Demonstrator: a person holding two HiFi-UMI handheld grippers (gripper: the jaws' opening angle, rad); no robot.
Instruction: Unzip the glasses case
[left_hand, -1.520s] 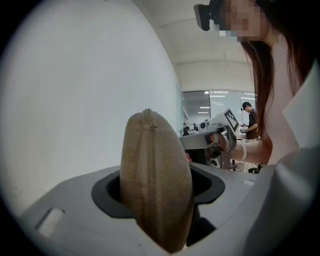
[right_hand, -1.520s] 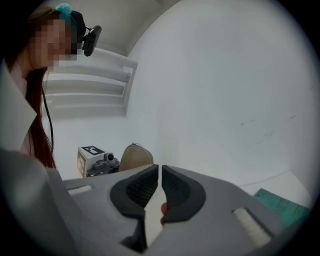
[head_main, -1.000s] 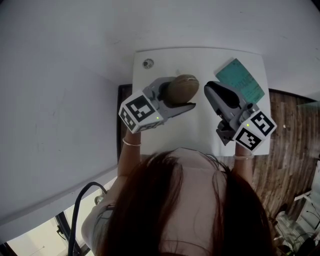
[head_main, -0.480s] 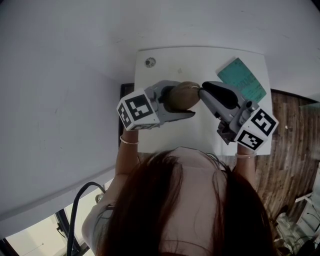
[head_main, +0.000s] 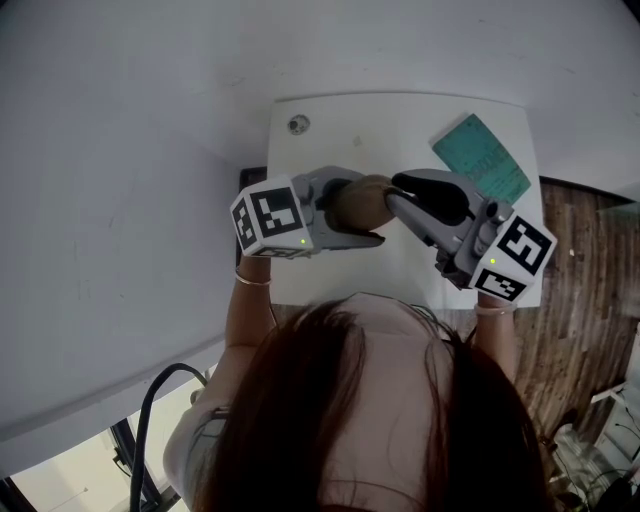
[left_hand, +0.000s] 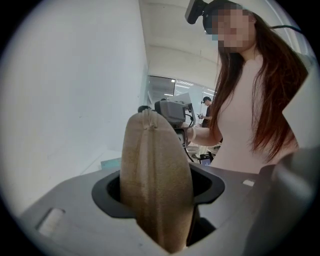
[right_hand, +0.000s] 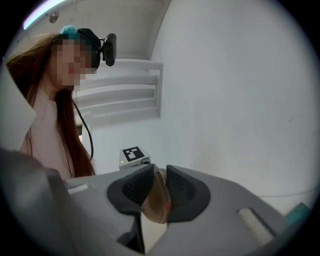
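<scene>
A tan fabric glasses case (head_main: 360, 200) is held above the white table, with my left gripper (head_main: 366, 207) shut across its middle. In the left gripper view the case (left_hand: 155, 180) stands on end between the jaws, its seam facing the camera. My right gripper (head_main: 398, 192) comes in from the right and meets the case's right end. In the right gripper view its two dark pads (right_hand: 182, 190) sit close together, pinching a thin tan edge of the case (right_hand: 156, 202) with a small red spot. The zipper pull itself cannot be made out.
The small white table (head_main: 300, 160) carries a teal booklet (head_main: 483, 160) at its far right corner and a small round fitting (head_main: 296, 125) at its far left. A white wall runs along the left. Wooden floor (head_main: 590, 260) lies to the right.
My right gripper has moved left from beside the booklet to the case's end and closed on it. The left gripper has shifted slightly nearer with the case.
</scene>
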